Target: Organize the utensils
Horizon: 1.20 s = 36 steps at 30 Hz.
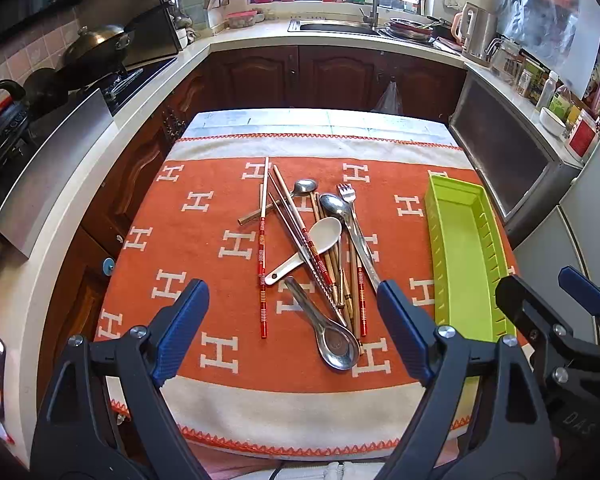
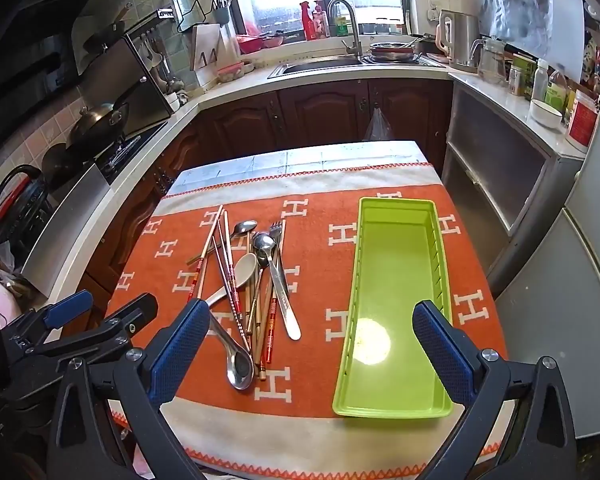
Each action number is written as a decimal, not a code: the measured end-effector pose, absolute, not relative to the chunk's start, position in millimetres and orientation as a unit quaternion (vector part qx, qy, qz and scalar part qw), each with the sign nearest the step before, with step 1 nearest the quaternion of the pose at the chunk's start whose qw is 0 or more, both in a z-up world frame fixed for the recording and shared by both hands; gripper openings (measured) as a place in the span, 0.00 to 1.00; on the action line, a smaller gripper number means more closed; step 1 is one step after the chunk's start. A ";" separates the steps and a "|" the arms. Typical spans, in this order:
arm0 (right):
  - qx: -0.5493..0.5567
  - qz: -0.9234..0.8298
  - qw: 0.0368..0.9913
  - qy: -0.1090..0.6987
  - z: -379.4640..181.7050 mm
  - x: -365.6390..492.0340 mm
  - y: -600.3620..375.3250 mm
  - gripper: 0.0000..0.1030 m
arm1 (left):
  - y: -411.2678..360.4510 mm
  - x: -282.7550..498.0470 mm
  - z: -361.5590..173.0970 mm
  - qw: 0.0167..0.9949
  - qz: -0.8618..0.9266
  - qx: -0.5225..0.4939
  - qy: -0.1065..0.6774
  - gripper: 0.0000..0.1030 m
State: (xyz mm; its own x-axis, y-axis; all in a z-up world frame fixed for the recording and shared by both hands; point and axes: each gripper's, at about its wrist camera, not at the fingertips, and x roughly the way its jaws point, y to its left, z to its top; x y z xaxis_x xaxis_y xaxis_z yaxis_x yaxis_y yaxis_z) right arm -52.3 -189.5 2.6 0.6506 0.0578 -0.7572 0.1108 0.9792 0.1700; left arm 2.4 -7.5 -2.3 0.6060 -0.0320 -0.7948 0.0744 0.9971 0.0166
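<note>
A jumbled pile of utensils (image 1: 312, 248) lies in the middle of the orange cloth. It holds a white ceramic spoon (image 1: 324, 234), a fork (image 1: 346, 192), metal spoons, one of them (image 1: 338, 344) nearest me, and several chopsticks. An empty green tray (image 1: 464, 248) stands lengthwise to the right of the pile. My left gripper (image 1: 290, 292) hovers open above the near end of the pile, holding nothing. In the right wrist view my right gripper (image 2: 310, 308) hangs open over the gap between the pile (image 2: 252, 280) and the tray (image 2: 396, 264). Both grippers are empty.
The orange H-patterned cloth (image 1: 204, 240) covers a small table whose near edge is just below the grippers. A counter with a wok (image 1: 96, 40) runs along the left, a sink (image 1: 332, 28) at the back, and a cabinet (image 1: 504, 152) and fridge (image 2: 572, 320) stand close on the right.
</note>
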 end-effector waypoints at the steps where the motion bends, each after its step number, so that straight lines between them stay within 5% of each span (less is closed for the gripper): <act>1: 0.101 -0.015 0.903 0.417 1.7 -51.7 -189.2 1.00 | -7.3 2.7 -2.0 0.895 -0.029 0.024 0.444 0.82; 36: 0.104 -0.015 0.899 0.424 -2.0 -49.2 -189.5 1.00 | -3.7 2.3 -3.8 0.896 -0.022 0.034 0.443 0.82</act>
